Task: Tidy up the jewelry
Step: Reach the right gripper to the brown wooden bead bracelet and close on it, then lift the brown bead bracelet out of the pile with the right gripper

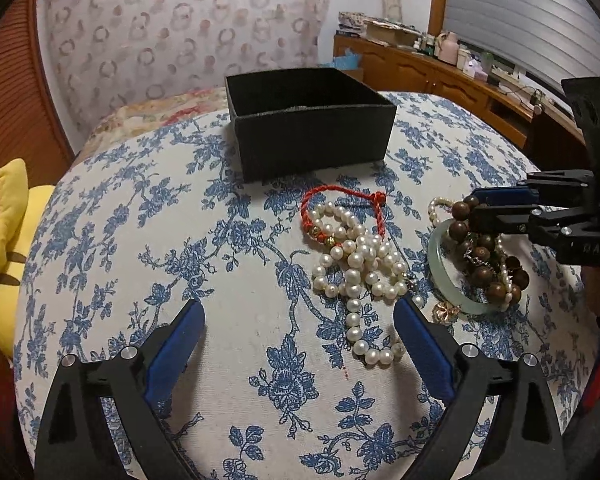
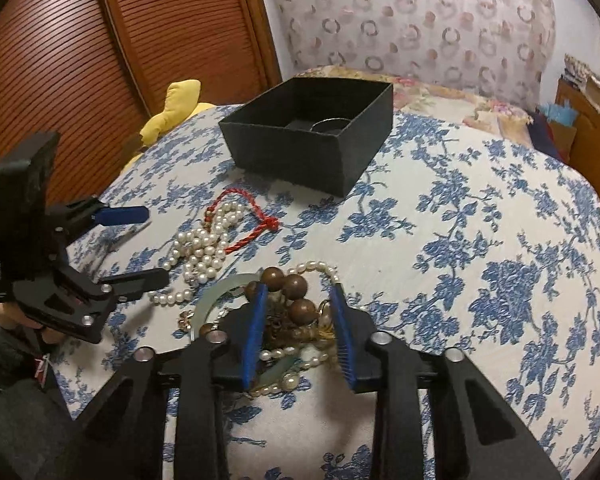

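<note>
Several wooden beads (image 2: pixel 296 294) between right gripper (image 2: pixel 300 292) pads.

Glossy pearl necklace (image 1: pixel 356 268), matt black box (image 1: pixel 312 132) — woven floral cloth (image 1: pixel 220 280).

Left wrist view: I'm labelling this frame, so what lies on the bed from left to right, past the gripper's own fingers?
Yellow plush toy → red cord bracelet → pearl necklace → pale green bangle with the brown bead bracelet piled on it → right gripper.
</note>
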`<act>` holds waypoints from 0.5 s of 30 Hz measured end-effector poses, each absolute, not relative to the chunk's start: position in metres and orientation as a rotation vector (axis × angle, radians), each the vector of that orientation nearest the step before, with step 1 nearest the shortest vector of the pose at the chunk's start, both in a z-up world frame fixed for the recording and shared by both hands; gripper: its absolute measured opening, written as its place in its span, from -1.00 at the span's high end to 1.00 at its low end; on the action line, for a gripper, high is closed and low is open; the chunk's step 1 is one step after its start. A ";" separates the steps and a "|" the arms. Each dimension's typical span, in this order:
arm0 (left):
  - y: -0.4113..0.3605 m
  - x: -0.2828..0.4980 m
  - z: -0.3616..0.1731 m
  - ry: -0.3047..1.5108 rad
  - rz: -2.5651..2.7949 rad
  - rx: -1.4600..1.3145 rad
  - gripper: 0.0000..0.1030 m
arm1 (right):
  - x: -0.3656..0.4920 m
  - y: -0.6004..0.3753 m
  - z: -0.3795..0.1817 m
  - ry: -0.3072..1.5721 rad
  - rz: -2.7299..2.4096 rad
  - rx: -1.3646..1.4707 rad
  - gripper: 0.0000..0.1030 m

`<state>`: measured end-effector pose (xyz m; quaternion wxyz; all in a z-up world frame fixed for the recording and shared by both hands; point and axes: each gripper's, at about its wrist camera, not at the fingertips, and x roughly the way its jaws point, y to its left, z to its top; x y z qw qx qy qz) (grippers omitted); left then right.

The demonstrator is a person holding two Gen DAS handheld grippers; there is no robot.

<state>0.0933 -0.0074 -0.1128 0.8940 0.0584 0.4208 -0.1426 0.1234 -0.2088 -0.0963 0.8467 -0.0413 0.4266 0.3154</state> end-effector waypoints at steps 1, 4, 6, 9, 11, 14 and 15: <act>-0.007 0.094 -0.114 0.880 -0.295 0.121 -0.78 | 0.122 -0.209 -0.096 0.902 0.673 -0.085 0.51; -0.009 0.097 -0.117 0.898 -0.285 0.127 -0.79 | 0.119 -0.206 -0.095 0.897 0.679 -0.102 0.66; -0.010 0.097 -0.118 0.900 -0.284 0.137 -0.82 | 0.118 -0.207 -0.090 0.874 0.678 -0.104 0.68; -0.012 0.097 -0.118 0.904 -0.282 0.148 -0.84 | 0.114 -0.210 -0.077 0.829 0.689 -0.090 0.71; -0.012 0.097 -0.119 0.904 -0.281 0.152 -0.85 | 0.112 -0.211 -0.067 0.796 0.688 -0.094 0.71; -0.012 0.097 -0.118 0.904 -0.282 0.150 -0.85 | 0.109 -0.212 -0.056 0.758 0.688 -0.104 0.71; -0.013 0.097 -0.118 0.904 -0.282 0.149 -0.85 | 0.108 -0.212 -0.051 0.742 0.689 -0.105 0.71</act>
